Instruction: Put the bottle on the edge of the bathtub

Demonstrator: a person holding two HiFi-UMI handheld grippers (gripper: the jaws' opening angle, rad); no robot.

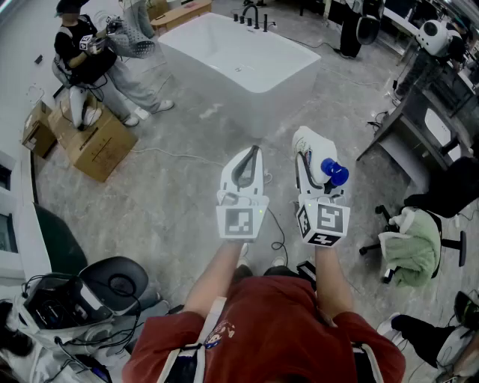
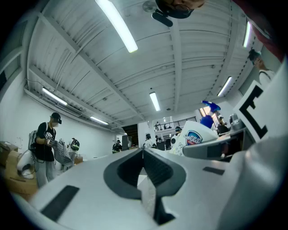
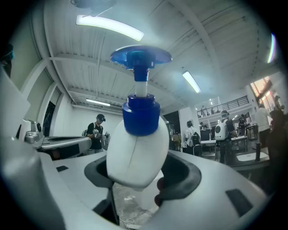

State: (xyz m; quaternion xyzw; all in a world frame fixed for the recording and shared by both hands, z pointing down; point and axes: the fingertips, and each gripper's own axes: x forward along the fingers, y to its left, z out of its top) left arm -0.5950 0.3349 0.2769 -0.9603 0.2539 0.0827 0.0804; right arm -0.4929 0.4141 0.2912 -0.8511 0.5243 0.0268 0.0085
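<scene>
My right gripper (image 1: 306, 143) is shut on a white bottle (image 1: 315, 148) whose blue pump cap (image 1: 334, 173) sticks out to the right. In the right gripper view the bottle (image 3: 135, 152) fills the gap between the dark pads, with the pump (image 3: 140, 57) pointing up, and the right gripper (image 3: 137, 176) holds its body. My left gripper (image 1: 252, 152) is shut with nothing in it, close beside the right one; its jaws (image 2: 144, 157) meet in the left gripper view. The white bathtub (image 1: 303, 56) stands well ahead on the grey floor, apart from both grippers.
Black faucets (image 1: 251, 15) stand at the tub's far rim. A seated person (image 1: 82, 56) and cardboard boxes (image 1: 96, 143) are at far left. A desk (image 1: 423, 112) and a chair with green cloth (image 1: 412, 243) are on the right. Cables (image 1: 278, 236) and equipment (image 1: 71, 299) lie near my feet.
</scene>
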